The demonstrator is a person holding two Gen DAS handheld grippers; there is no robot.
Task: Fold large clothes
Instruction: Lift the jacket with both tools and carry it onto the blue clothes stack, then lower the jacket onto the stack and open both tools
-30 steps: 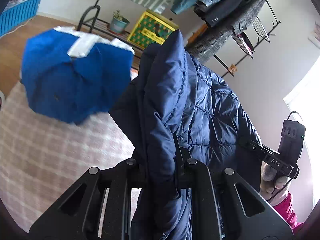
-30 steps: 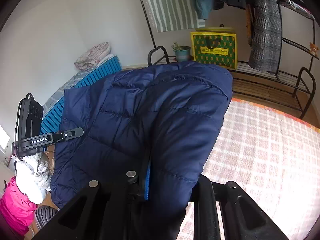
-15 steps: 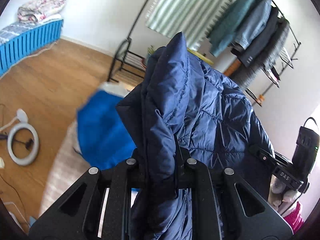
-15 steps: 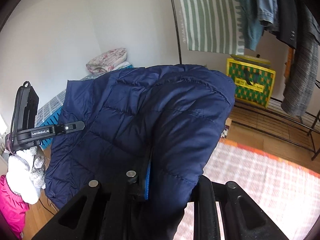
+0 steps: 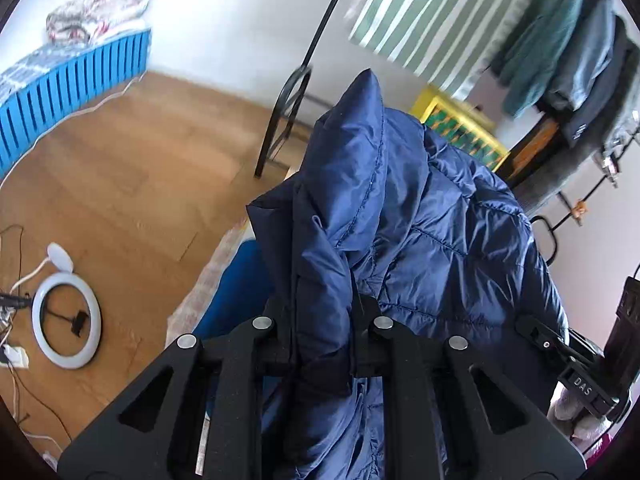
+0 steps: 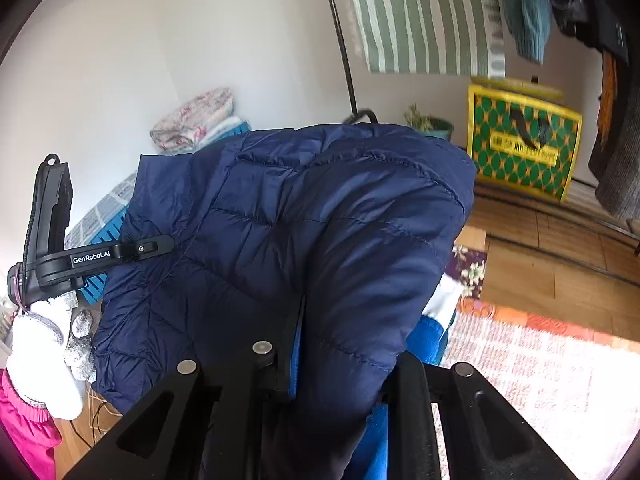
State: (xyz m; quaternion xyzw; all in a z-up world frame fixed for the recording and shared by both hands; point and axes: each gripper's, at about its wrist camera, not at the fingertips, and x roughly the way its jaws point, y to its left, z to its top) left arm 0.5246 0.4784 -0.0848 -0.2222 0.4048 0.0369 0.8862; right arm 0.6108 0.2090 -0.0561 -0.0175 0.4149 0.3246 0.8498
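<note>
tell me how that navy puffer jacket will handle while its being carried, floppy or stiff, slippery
Likely floppy: the navy puffer jacket droops in soft folds over the left tool and right tool pinching it. Probably light for its bulk, given the puffy quilted panels. Its shiny shell looks smooth, so it may slip unless a thick bunch stays clamped.

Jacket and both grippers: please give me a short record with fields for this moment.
held item: navy jacket, quilted, bunched
left gripper: shut on jacket
right gripper: shut on jacket
under jacket: blue garment, partly hidden
floor: wood, checked rug
background: clothes rack, yellow bag
also on floor: ring light
</note>
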